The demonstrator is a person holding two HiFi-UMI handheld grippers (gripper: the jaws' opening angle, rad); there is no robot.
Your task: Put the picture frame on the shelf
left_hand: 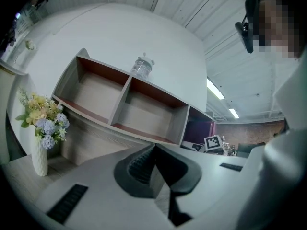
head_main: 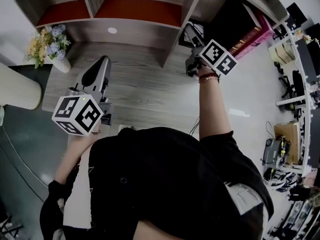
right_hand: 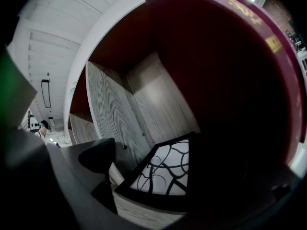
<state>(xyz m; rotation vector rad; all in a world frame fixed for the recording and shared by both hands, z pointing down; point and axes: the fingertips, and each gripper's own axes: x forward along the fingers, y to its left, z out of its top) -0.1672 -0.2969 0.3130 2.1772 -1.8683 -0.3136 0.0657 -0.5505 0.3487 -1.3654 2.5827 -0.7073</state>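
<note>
**A:** Start with the right gripper (head_main: 192,59). How do its jaws stand?

**B:** Apart. In the right gripper view its left finger (right_hand: 98,157) sits clear of the picture frame (right_hand: 163,176), with a strip of wood grain showing between the two. The other finger is lost in the dark on the right, so I can't say whether it touches the frame.

**A:** And where is the frame itself?

**B:** Inside the rightmost compartment of the shelf (head_main: 131,31), its lower edge down on the compartment floor. It has a black border round a white picture crossed by black curving lines. I can't tell whether it leans on anything. A maroon book (right_hand: 230,56) with gold print rises just to its right and fills that side of the view.

**A:** The left gripper?

**B:** The left gripper (left_hand: 154,150) has its jaws pressed together with nothing between them. It is held over the near left part of the wood-grain desk (head_main: 145,91), well apart from the shelf, and points toward the far side.

**A:** Anything else around?

**B:** A white vase of flowers (head_main: 50,46) stands at the far left of the desk, near the shelf's left end. A clear bottle (left_hand: 142,67) sits on top of the shelf, above the divider between the two left compartments.
</note>
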